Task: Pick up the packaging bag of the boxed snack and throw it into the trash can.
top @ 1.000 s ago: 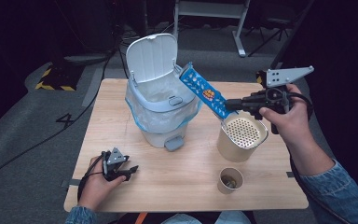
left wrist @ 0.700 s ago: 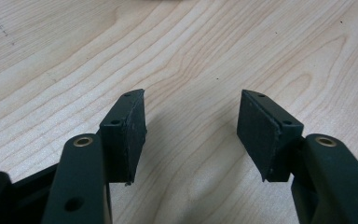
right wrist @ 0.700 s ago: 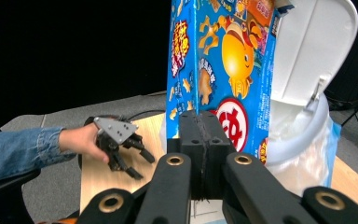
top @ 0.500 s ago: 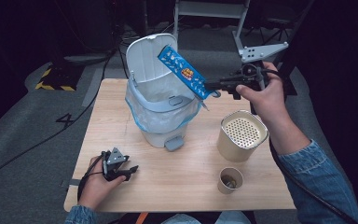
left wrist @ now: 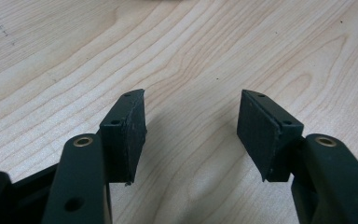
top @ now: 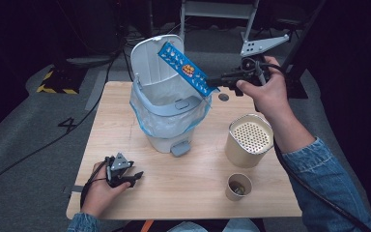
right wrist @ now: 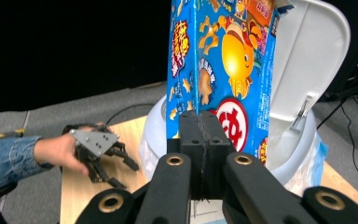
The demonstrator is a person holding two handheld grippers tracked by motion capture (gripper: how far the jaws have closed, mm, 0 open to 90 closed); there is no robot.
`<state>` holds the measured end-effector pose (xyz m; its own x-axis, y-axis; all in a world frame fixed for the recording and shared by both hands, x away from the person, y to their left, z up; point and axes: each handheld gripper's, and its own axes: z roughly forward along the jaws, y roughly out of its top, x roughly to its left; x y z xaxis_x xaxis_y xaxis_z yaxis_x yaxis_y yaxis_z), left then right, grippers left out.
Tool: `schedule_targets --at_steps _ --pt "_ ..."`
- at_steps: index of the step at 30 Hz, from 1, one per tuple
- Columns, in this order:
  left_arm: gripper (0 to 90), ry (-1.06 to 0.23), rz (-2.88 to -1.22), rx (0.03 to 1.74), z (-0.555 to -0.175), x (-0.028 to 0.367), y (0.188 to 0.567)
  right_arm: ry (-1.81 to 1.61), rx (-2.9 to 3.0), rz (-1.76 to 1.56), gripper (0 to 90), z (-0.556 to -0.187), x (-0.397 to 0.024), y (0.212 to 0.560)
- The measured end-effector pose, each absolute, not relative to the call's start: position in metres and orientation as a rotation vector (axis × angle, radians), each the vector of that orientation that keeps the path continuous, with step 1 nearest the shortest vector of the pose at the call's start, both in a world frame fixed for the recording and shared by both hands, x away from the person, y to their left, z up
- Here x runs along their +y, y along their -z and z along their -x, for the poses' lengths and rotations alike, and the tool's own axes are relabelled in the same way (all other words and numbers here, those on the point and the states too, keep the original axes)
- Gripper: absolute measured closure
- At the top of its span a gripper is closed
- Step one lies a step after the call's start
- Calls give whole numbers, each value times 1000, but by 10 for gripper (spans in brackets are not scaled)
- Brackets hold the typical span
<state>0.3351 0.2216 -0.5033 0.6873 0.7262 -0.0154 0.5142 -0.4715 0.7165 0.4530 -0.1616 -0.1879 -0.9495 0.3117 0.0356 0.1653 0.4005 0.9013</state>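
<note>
A flattened blue snack box point(top: 186, 68) hangs over the open pedal bin point(top: 166, 113), pinched at 1 corner by the right gripper point(top: 211, 82), whose jaws press together on the cardboard. The box stretches away from that gripper toward the raised lid point(top: 149, 60), its far end above the lid's edge rather than over the lined mouth below. Let go from here, the box could catch on the lid or the rim and tip out onto the bench point(top: 125, 116) instead of dropping into the bag. The thin corner hold also looks liable to let the box swing or slip early. Just below the right hand stand a perforated tan canister point(top: 249, 140) and a small paper cup point(top: 238, 186); a lowered forearm could knock either. The left gripper point(top: 125, 178) rests on the bench well away, jaws spread on nothing.
</note>
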Motion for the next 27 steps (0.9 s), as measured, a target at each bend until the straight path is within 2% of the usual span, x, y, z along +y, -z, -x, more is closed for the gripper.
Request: schedule_targets --at_steps 9,27 --pt "425 -376 -2176 947 -335 222 503 -1667 2425 -442 900 -463 -155 189" --pt "425 -374 -2174 948 -335 222 503 -1792 2318 -428 900 -476 -125 215"
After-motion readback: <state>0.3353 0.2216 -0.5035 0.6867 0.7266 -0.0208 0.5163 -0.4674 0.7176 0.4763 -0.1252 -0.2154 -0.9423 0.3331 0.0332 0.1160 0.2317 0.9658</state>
